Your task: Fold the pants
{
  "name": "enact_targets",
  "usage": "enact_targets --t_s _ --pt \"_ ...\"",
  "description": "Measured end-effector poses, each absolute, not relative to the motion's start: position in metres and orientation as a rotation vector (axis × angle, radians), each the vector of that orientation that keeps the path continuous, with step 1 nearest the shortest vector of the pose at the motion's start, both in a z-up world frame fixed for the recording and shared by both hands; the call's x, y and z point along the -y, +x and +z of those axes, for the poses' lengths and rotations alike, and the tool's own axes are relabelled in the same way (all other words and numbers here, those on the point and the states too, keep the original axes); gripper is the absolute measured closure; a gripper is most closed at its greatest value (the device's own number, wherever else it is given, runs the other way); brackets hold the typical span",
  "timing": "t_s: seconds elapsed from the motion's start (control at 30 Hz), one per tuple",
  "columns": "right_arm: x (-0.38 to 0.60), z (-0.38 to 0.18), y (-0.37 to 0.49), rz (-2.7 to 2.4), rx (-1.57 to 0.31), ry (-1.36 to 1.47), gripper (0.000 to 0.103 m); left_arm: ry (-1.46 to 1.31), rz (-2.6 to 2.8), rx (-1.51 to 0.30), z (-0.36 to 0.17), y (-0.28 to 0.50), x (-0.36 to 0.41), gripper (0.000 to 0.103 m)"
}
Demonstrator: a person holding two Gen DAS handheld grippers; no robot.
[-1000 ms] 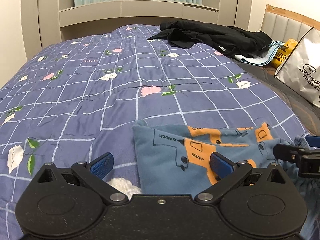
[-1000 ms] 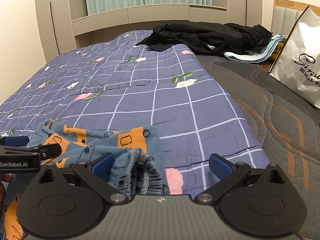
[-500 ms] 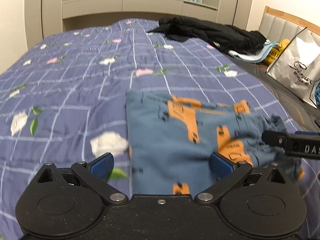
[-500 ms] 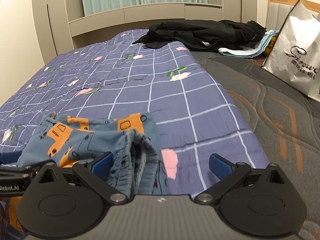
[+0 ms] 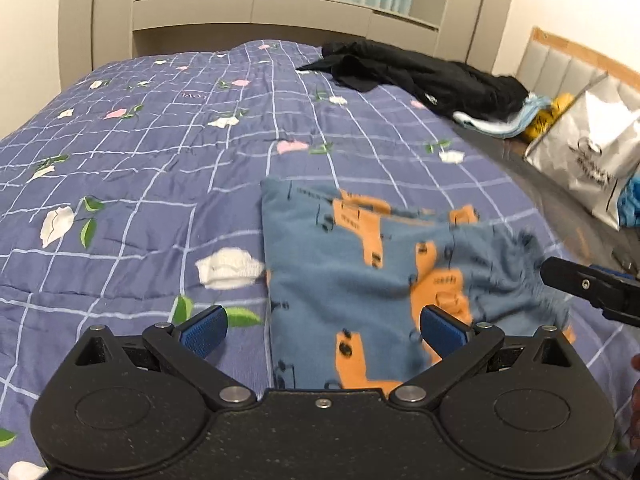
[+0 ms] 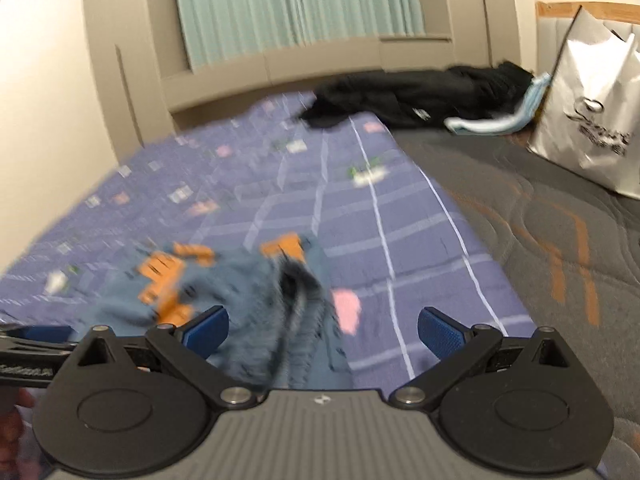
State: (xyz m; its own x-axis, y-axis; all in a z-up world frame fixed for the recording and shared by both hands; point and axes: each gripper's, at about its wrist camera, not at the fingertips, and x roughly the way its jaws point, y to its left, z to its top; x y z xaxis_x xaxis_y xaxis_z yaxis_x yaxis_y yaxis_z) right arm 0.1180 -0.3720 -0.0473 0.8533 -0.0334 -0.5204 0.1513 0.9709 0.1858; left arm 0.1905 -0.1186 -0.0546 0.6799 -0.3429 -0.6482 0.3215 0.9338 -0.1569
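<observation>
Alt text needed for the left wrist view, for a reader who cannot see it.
Folded blue pants with orange print lie flat on a purple grid-and-flower quilt, just ahead of the open left tongs. The right tongs reach in at the right edge; a black garment pile and a white shopping bag sit farther back.

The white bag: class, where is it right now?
The white bag stands at the far right in both views, on the grey mattress by the headboard, next to the black clothes.
</observation>
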Motion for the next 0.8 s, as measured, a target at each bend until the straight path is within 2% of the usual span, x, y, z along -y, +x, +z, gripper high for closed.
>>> enact_targets --t_s 0.27,0.8 --pt "0.376 -0.039 0.144 -0.025 -0.545 0.212 0.000 -0.051 -0.387 -0.762 -0.053 0.209 0.126 0.001" --pt "0.406 -0.073 0.201 0.240 -0.661 0.354 0.000 -0.046 -0.388 -0.816 -0.072 0.228 0.125 0.001"
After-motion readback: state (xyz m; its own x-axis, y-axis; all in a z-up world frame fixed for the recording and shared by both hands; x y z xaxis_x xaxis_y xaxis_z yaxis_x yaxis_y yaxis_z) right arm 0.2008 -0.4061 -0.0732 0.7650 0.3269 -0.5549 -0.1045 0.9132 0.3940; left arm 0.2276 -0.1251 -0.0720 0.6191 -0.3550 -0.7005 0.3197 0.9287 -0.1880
